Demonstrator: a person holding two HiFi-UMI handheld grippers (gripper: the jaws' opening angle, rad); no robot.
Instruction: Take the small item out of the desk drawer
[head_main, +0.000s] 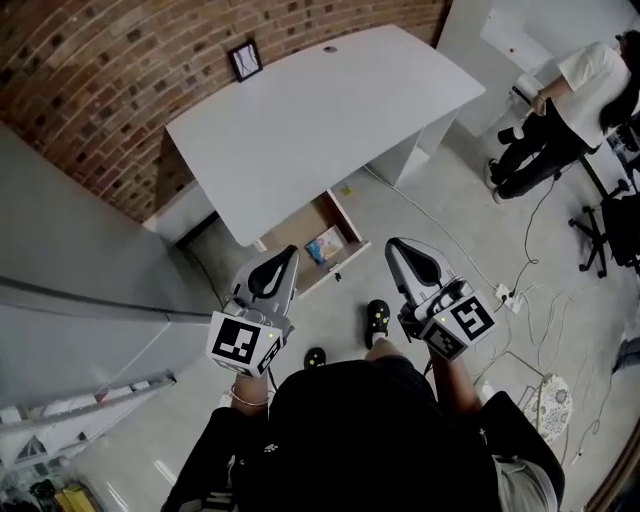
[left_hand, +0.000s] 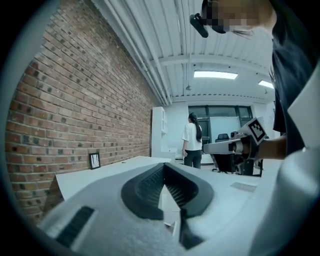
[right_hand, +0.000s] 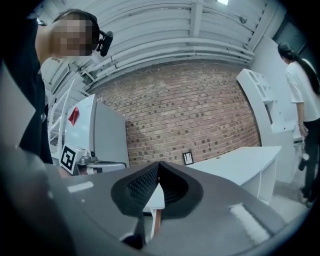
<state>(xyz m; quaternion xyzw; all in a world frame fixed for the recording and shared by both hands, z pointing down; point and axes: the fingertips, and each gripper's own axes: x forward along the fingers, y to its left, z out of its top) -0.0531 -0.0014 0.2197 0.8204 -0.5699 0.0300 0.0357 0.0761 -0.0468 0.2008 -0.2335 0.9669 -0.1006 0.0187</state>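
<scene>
The white desk (head_main: 310, 110) stands against the brick wall, with its wooden drawer (head_main: 296, 228) pulled open under the front edge. A small blue and white item (head_main: 325, 245) lies inside the drawer. My left gripper (head_main: 291, 254) is held level, short of the drawer and to its left, jaws shut and empty. At about the same height, my right gripper (head_main: 393, 244) hovers to the right of the drawer, also shut with nothing in it. The pads meet at the tips in the left gripper view (left_hand: 164, 165) and in the right gripper view (right_hand: 159, 164).
A small picture frame (head_main: 244, 60) stands on the desk by the wall. A tall grey cabinet (head_main: 80, 260) is at the left. A person (head_main: 560, 110) stands at the far right near an office chair (head_main: 610, 225). Cables and a power strip (head_main: 505, 295) lie on the floor.
</scene>
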